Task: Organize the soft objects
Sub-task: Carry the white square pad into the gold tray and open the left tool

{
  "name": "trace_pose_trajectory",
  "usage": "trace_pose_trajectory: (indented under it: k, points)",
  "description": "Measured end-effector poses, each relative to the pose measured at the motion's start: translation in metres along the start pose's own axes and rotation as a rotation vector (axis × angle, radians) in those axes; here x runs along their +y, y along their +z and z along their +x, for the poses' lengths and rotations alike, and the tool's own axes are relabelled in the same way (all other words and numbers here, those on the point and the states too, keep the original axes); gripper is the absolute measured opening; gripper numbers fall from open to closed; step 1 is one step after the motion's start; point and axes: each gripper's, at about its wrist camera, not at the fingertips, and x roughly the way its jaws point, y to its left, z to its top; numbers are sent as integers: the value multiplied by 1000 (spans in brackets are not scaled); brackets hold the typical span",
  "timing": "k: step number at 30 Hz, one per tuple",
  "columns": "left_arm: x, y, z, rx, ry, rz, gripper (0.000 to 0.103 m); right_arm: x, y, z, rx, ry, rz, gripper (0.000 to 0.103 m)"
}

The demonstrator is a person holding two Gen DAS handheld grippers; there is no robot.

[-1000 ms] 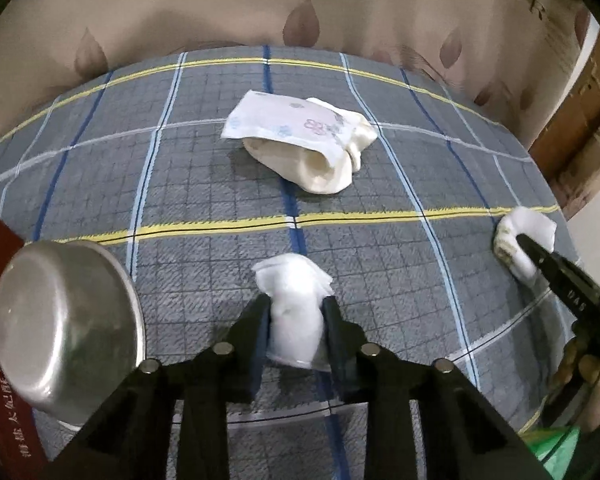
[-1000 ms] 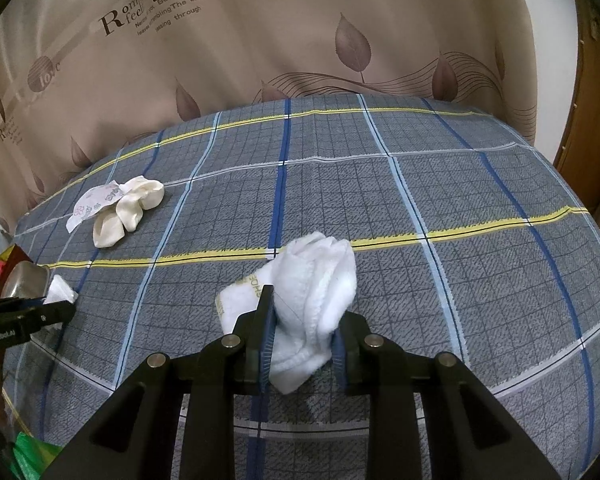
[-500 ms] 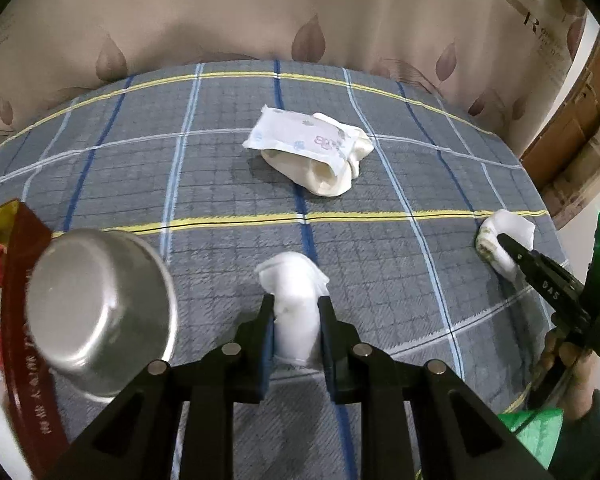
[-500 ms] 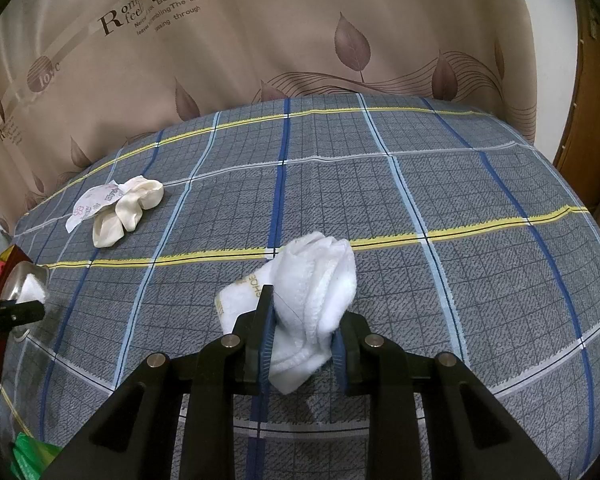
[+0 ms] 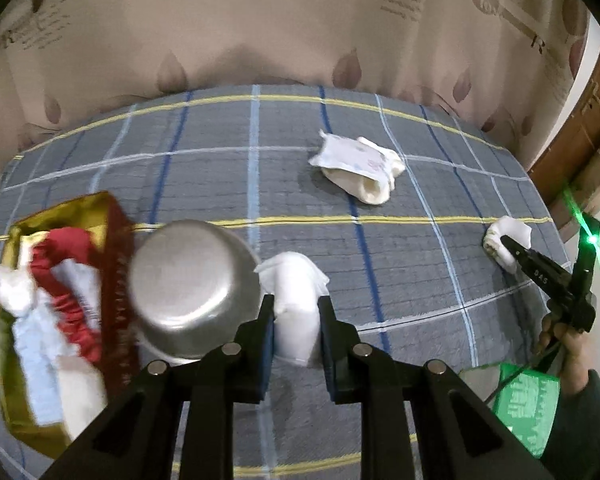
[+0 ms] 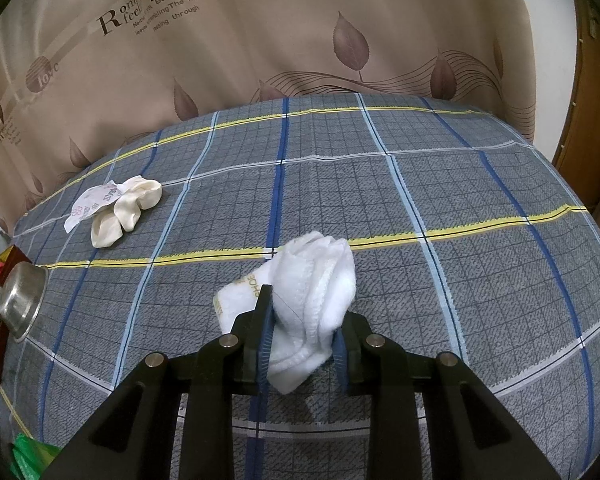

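Note:
My left gripper [image 5: 296, 312] is shut on a folded white cloth [image 5: 294, 300], held above the plaid bed cover beside a steel bowl [image 5: 192, 288]. To the left stands a red and gold box [image 5: 60, 300] with red, white and pale blue soft things inside. My right gripper [image 6: 302, 312] is shut on a bunched white sock [image 6: 320, 280] with a paper label, just over the cover. From the left wrist view the right gripper [image 5: 508, 246] shows at the far right with that sock [image 5: 504, 236]. A cream sock pair with a printed label [image 5: 360, 164] [image 6: 120, 204] lies farther back.
The plaid cover [image 6: 420, 200] spans the bed, with a beige leaf-print curtain [image 6: 300, 40] behind it. A green packet [image 5: 528, 400] lies near the person's hand [image 5: 568, 344] at the lower right. A wooden door [image 5: 580, 140] stands at the right edge.
My left gripper has risen and swung left with the white cloth, bringing the bowl and the red and gold box into fuller view. The right gripper and its sock have stayed put.

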Motion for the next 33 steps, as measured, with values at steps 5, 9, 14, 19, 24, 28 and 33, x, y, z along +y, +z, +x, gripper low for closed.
trace_pose_trajectory:
  k: [5, 9, 14, 19, 24, 28, 33]
  points:
    - [28, 2, -27, -25, 27, -33, 20, 1, 0, 0, 0, -1, 0, 26]
    - [56, 5, -50, -63, 98, -55, 20, 0, 0, 1, 1, -3, -1, 27]
    - [102, 4, -71, -80, 178, -120, 20, -2, -1, 2, 2, -7, -1, 27]
    - [143, -4, -78, -68, 248, -174, 20, -2, 0, 2, 2, -7, 0, 28]
    - [172, -16, -73, -43, 279, -230, 21, -3, -1, 2, 4, -11, -1, 28]
    - [182, -24, -66, -28, 299, -241, 21, -2, 0, 3, 5, -17, -5, 28]
    - [193, -30, -56, 5, 310, -256, 23, -2, 0, 3, 6, -20, -6, 28]
